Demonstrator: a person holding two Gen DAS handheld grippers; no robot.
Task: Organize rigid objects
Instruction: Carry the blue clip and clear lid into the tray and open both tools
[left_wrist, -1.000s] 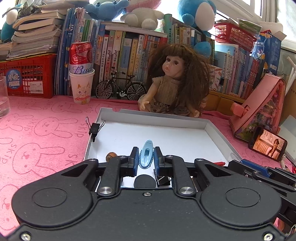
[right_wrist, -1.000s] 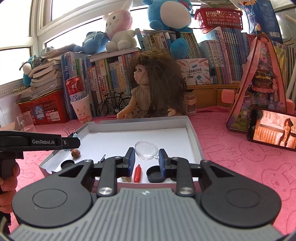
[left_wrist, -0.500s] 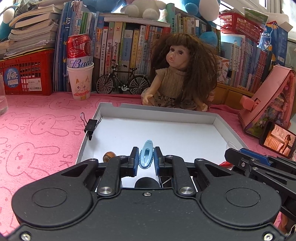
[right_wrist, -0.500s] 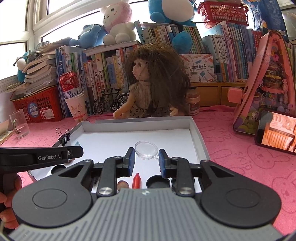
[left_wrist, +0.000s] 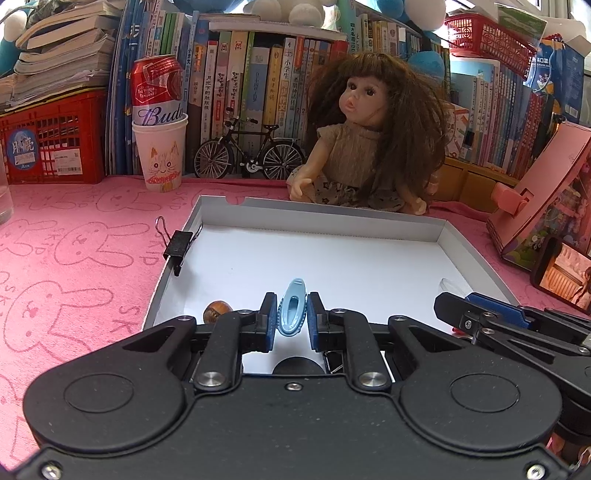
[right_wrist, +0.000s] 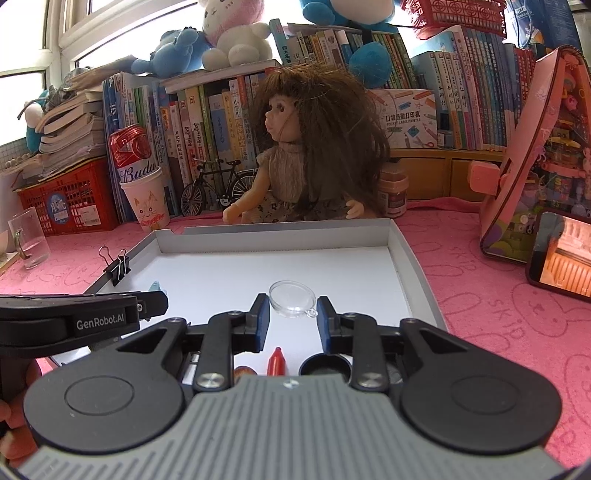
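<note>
My left gripper was clamped on the light-blue clip, held above the near end of the white tray. My right gripper hung beside it with its 2 fingers apart, gripping nothing; the clear round lid lay on the tray floor beyond them.

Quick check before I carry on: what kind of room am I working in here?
Most likely a child's room or home study: packed bookshelves, a doll and plush toys behind a table with a pink bunny-print cloth.
</note>
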